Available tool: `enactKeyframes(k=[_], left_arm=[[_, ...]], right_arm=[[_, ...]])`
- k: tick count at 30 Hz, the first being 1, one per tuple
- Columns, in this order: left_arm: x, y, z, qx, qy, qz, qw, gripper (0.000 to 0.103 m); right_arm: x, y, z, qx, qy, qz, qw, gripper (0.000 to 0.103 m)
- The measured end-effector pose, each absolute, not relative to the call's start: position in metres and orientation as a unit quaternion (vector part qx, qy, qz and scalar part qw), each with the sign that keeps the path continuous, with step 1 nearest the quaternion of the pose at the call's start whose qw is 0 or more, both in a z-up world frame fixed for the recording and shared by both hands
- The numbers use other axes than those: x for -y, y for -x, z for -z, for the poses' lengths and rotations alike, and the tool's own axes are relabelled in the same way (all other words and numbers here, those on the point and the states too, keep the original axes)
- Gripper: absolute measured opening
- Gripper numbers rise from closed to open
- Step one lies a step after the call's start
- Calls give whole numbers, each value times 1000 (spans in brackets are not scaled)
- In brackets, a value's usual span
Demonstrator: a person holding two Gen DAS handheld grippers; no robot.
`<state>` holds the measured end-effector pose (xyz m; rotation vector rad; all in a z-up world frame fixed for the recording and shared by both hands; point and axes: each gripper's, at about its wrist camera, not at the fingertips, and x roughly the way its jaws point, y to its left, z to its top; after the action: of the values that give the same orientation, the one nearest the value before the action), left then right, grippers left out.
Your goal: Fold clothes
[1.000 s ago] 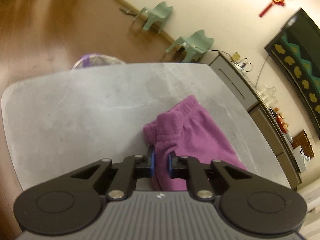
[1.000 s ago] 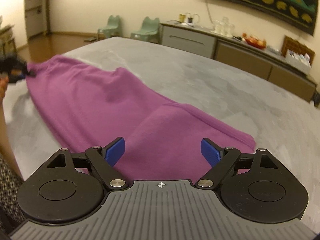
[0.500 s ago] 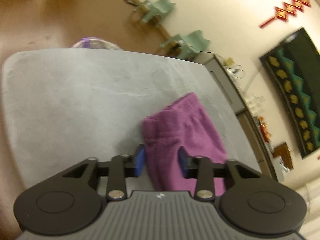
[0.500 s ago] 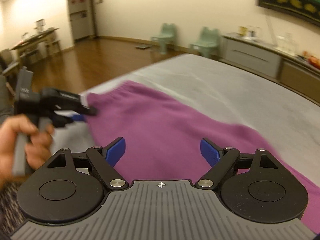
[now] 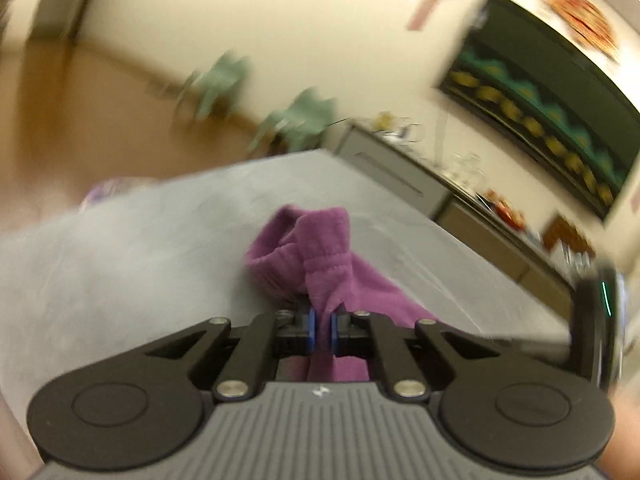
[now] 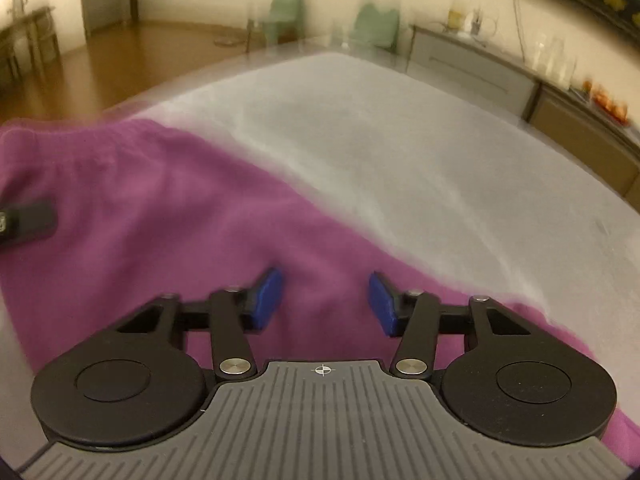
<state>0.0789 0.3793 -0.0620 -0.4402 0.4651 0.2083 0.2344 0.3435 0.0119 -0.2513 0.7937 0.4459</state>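
Note:
A purple fleece garment (image 6: pixel 168 216) lies spread on the grey table (image 6: pixel 400 152). In the left wrist view my left gripper (image 5: pixel 321 328) is shut on a bunched fold of the purple garment (image 5: pixel 320 256) near its waistband and lifts it off the table. My right gripper (image 6: pixel 324 300) is open, with its blue pads just above the cloth's middle. A dark part of the left gripper (image 6: pixel 28 226) shows at the left edge of the right wrist view. Both views are blurred by motion.
The grey table (image 5: pixel 120 264) runs to a far edge. Two green chairs (image 6: pixel 376 24) stand by the wall. A low sideboard (image 6: pixel 520 88) with glassware runs along the right. A black object (image 5: pixel 596 320) sits at the right edge of the left wrist view.
My left gripper opened half a second ago and has shut again on the waistband fold, lifting it. My right gripper has moved over the cloth, still open.

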Motion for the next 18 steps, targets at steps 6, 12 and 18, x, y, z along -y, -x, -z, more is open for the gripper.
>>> enactKeyframes(k=[6,12,18], left_arm=[[-264,-76,73,-211,-24,-8,977,6],[-206,-77,95,-207,-168,8,964,6],[-200,-75,100,-217,-192,4,957,6]], right_arm=[[-293,-285,-19,-413,-55,-225,881,72],[-331,-277,-12,-391,38,-363,845,100],[-441,-262,45,-362,330,-377,786,101]])
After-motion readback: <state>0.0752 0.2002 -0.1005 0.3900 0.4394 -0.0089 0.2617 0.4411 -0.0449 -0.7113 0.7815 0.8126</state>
